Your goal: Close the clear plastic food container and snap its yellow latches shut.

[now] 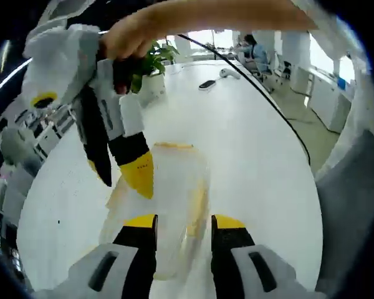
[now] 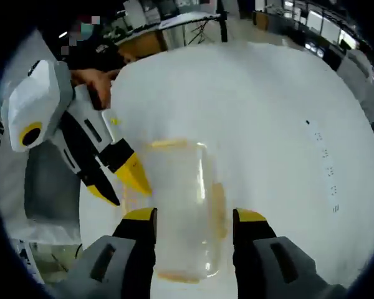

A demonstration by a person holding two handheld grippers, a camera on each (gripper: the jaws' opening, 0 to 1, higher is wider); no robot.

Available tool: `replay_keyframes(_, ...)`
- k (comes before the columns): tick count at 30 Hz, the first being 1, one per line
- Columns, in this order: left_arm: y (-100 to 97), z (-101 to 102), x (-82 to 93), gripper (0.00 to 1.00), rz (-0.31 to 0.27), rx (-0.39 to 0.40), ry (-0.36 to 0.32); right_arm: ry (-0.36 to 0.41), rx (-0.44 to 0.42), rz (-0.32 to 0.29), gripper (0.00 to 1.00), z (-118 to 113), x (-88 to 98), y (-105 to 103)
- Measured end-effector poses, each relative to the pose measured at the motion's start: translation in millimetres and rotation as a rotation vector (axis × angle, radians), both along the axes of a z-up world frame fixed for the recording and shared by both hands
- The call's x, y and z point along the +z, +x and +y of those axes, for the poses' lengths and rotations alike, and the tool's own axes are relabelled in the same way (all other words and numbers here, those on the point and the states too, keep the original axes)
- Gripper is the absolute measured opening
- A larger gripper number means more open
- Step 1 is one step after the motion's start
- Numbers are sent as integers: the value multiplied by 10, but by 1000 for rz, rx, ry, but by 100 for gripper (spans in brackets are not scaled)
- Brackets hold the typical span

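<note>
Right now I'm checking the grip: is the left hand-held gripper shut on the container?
No: the left hand-held gripper stands open, its jaws apart over the clear container.

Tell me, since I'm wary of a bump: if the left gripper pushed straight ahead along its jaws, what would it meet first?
Most likely the clear plastic food container, lying just beyond the left gripper between its open jaws. The right gripper hangs over the container's far left side, though depth is hard to judge.

The container (image 1: pixel 165 205) lies on the table (image 1: pixel 249 162); a plant (image 1: pixel 151 62) stands behind it.
</note>
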State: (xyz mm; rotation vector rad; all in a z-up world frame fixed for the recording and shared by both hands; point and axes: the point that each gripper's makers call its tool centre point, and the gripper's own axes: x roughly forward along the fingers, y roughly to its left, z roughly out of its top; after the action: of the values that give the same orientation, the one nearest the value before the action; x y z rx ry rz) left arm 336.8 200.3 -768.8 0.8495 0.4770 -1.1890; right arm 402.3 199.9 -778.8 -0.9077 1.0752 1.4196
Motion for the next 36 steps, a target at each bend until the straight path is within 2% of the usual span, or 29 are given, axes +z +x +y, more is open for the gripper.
replay_keyframes(1,26,-15,4,28,-17,-1,-6,34,-38,62,43,78,44,-65)
replay_keyframes(2,34,-32,-4,27,-7,4,-16,37,-77,33,41,111,42,18)
replay_keyframes(6,117,-26,8,26,16,32,-46,-9,-32,46,42,132,12,51)
replay_keyframes(7,115,-31,4,26,10,24,-44,-20,-26,48,42,129,9,45)
replay_keyframes(9,125,-40,-9,27,-44,-26,-16,-44,-19,49,42,118,6,30)
replay_keyframes(10,137,-45,-29,28,-88,-65,6,-59,-4,52,43,119,-3,17)
replay_keyframes(11,136,-47,-42,29,-105,-74,18,-63,9,56,45,121,-9,-2)
replay_keyframes(12,138,-44,-53,29,-112,-67,29,-58,20,63,46,128,-21,-19)
replay_keyframes(14,136,-50,-42,29,-98,-52,24,-66,-21,98,50,132,-44,-44)
replay_keyframes(17,139,-47,-41,29,-104,-57,25,-80,-17,110,52,117,-51,-90)
replay_keyframes(26,125,-50,-50,26,-123,-71,38,-59,-18,115,50,89,-49,-32)
replay_keyframes(32,129,-50,-57,23,-139,-67,45,-82,-16,110,49,64,-47,-36)
replay_keyframes(33,90,-163,-77,24,-164,-161,45,-99,-21,106,49,36,-48,-40)
replay_keyframes(34,107,-120,-61,23,-170,-89,43,-92,-16,110,49,52,-48,-53)
replay_keyframes(36,124,-91,-46,24,-176,-94,45,-93,-19,108,49,46,-40,-100)
